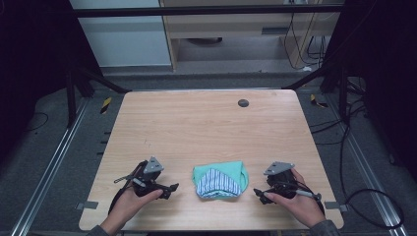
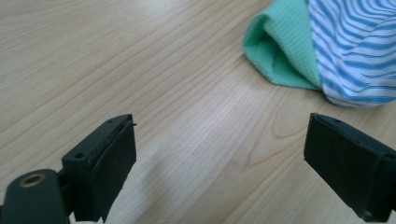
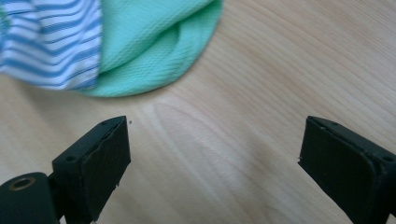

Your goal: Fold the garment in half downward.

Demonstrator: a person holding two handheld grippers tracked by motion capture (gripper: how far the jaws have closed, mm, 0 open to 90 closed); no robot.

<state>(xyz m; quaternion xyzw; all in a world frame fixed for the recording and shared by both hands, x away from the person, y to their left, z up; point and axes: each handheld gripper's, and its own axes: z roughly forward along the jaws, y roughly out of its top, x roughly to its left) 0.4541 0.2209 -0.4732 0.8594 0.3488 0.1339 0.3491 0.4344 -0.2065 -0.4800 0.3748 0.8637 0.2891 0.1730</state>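
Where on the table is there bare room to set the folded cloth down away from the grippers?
The far half of the light wooden table is bare, from the folded green and blue-striped cloth up to the small dark round disc near the far edge. The near edge is crowded: left gripper, cloth and right gripper sit in a row with narrow gaps.

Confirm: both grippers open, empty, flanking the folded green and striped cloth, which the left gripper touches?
Not quite. The left gripper is apart from the cloth, with bare table between them in the high view. Otherwise right: both it and the right gripper are open, empty, flanking the cloth.
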